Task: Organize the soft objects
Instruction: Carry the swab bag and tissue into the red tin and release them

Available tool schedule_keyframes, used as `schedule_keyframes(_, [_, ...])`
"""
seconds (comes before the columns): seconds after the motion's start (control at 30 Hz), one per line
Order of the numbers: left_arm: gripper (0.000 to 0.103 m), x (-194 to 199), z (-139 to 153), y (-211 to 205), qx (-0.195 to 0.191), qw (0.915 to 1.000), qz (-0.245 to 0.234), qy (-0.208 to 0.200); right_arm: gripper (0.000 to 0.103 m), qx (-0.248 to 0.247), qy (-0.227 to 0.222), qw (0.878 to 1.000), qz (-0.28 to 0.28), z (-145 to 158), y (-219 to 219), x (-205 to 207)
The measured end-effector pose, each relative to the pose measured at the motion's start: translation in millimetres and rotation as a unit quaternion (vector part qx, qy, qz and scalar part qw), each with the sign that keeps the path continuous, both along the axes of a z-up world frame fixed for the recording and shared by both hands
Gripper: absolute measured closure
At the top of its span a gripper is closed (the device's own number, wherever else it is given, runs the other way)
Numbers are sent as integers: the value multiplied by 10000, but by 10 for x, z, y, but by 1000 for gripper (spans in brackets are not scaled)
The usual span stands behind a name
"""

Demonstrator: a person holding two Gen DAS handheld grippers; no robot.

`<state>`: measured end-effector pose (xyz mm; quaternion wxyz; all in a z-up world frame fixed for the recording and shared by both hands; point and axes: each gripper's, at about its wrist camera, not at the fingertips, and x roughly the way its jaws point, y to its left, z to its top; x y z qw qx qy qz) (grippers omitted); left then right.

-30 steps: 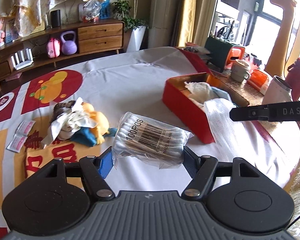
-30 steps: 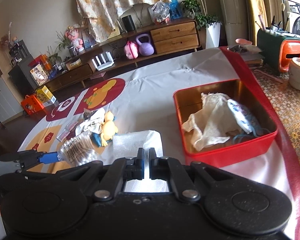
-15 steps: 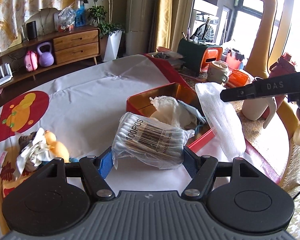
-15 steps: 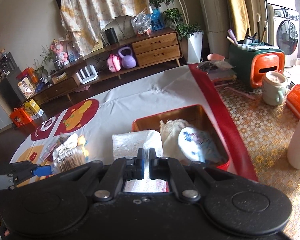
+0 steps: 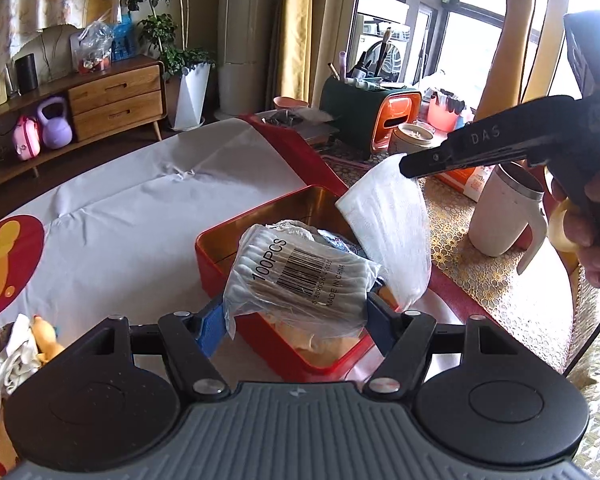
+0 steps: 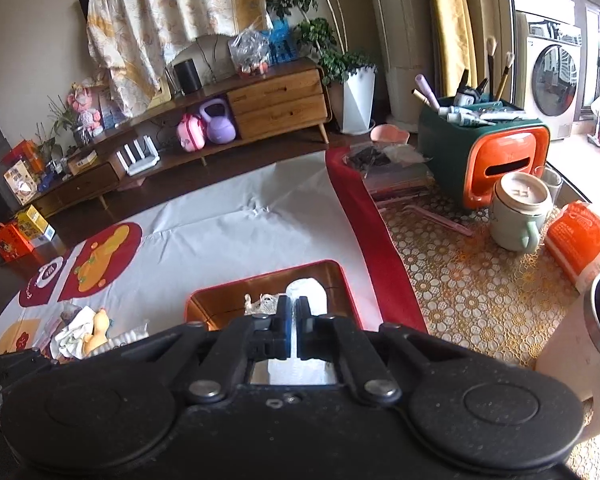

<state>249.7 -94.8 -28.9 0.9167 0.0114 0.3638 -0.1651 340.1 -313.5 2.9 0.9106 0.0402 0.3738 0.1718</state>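
1. Two blue-padded fingers [image 5: 212, 330] of the left gripper [image 5: 296, 316] are closed part-way on a clear bag of cotton swabs [image 5: 300, 276], one pad on each end of the bag; the bag is printed "100PCS" with a barcode and sits crosswise between them
2. That bag hangs above the near end of the red tin box [image 5: 220, 264], whose inside is gold-coloured
3. Inside the box lie a crumpled off-white cloth [image 5: 292, 226] and a small blue-patterned item [image 5: 340, 242], both partly hidden behind the bag
4. Narrowly closed, the right gripper [image 6: 293, 330] pinches a white folded cloth [image 5: 388, 232] by its upper edge; in the left wrist view the cloth hangs down from the black fingers [image 5: 452, 158] over the far right corner of the box
5. From the right wrist view the same cloth shows as a white strip between the fingers, with the box just beyond them
6. On the white and red cover of the table [image 5: 140, 204], well apart from the box to the left, sits a small pile of soft things [image 6: 84, 328]: a yellow duck toy and a white rag among them
7. Right of the box, on the gold lace mat [image 5: 496, 280], stands a white mug [image 5: 504, 216]
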Motion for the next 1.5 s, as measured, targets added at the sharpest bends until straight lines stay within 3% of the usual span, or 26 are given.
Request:
schedule_keyframes(0.67, [32,696,-513,-216,97,9989,-90,458,102,-334,422,9985,63,-781,138,637])
schedule_keyframes(0.8, [32,769,-543,-249,139,9991,-141,373,102,-492,348,9981,110,-822,220,717])
schedule_keyframes(1.3, [32,975,-750,-373,203,9971,-323,657,102,-831,116,9960,303,-859,474,952])
schedule_keyframes(1.5, [32,1032,-791,-428,357,9965,-367,658,88,-966,184,9941,467,-904,486,890])
